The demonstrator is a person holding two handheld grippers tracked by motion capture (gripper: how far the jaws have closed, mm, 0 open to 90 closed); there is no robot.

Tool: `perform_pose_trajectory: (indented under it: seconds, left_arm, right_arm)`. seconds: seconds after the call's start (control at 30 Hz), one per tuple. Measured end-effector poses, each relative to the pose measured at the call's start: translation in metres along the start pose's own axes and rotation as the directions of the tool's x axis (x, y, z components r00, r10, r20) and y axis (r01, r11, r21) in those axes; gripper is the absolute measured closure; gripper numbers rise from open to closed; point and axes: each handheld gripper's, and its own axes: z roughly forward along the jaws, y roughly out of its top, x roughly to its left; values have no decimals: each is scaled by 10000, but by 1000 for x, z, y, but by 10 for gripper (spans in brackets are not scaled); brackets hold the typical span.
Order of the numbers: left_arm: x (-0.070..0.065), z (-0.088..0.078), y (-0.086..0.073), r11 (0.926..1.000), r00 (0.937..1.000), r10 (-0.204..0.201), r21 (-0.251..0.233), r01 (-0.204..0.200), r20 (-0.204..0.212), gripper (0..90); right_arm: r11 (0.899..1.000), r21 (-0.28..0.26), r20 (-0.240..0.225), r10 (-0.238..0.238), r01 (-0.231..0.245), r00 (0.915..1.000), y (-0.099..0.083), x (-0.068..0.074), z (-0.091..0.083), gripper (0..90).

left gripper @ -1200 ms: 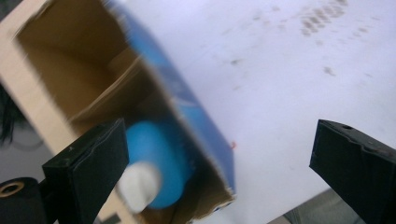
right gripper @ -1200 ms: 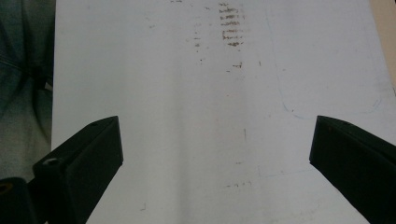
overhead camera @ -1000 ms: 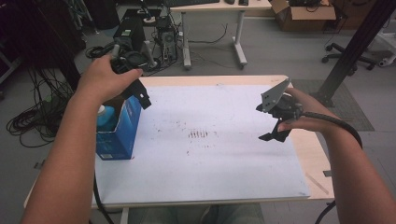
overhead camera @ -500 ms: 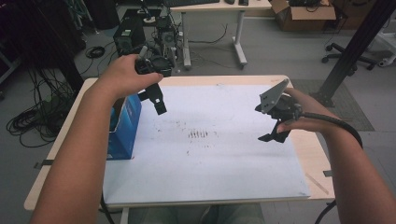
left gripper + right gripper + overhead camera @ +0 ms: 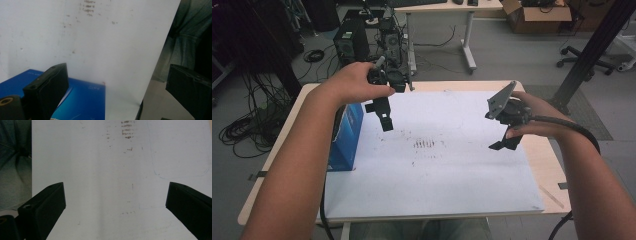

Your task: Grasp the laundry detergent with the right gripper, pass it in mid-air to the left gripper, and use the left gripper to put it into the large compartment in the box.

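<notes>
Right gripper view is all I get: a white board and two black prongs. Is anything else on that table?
Observer: Yes, a blue box stands at the left edge of the white board.
Operator: Is the other tool holding it?
Observer: No. The left tool hangs above the board beside the box and looks clear of it.
Operator: Open or closed?
Observer: Open. The left gripper view shows its jaws wide apart with nothing between them.
</notes>
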Motion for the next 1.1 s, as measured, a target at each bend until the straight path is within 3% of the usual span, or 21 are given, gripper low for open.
perform_pose_trajectory:
  seconds: [0.43,1.1]
  left_arm:
    - [7,1,2,9999,10000,-79,113,79,51,46]
    - [3,-3,1,10000,10000,6,-29,-6,-46,46]
  right_arm:
    - [10000,64,-171,1,1,9999,-1,-15,9,29]
    - [10000,62,-76,65,-64,10000,1,-11,6,29]
